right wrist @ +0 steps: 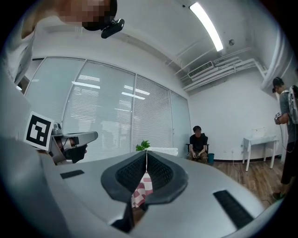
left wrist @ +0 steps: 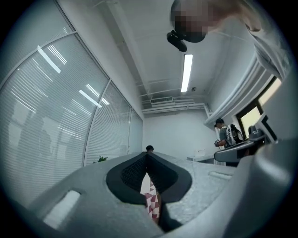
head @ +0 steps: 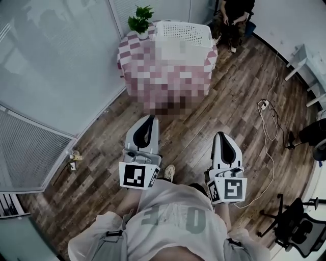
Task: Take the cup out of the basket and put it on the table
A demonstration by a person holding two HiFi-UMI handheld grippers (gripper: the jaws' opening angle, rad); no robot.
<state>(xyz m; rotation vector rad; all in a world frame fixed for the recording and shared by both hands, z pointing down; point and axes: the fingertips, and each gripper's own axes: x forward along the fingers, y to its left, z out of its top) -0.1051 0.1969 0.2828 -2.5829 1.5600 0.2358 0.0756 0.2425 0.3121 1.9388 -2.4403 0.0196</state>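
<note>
A white slatted basket [head: 183, 33] stands on a table draped in a red-and-white checked cloth [head: 127, 48], far ahead of me across the wooden floor. No cup shows in any view. My left gripper [head: 151, 118] and right gripper [head: 222, 134] hang side by side over the floor, well short of the table, both pointing at it. Each is shut with nothing between its jaws. In the right gripper view the basket [right wrist: 163, 150] sits just beyond the meeting jaws of the right gripper [right wrist: 146, 154]. The left gripper [left wrist: 148, 154] shows only a strip of checked cloth [left wrist: 151, 200] below its closed tips.
A potted plant [head: 140, 19] sits at the table's left corner. A seated person [head: 234, 15] is behind the table. A cable with power strip [head: 265, 104] lies on the floor to the right, by an office chair [head: 300, 224]. Glass walls with blinds run along the left.
</note>
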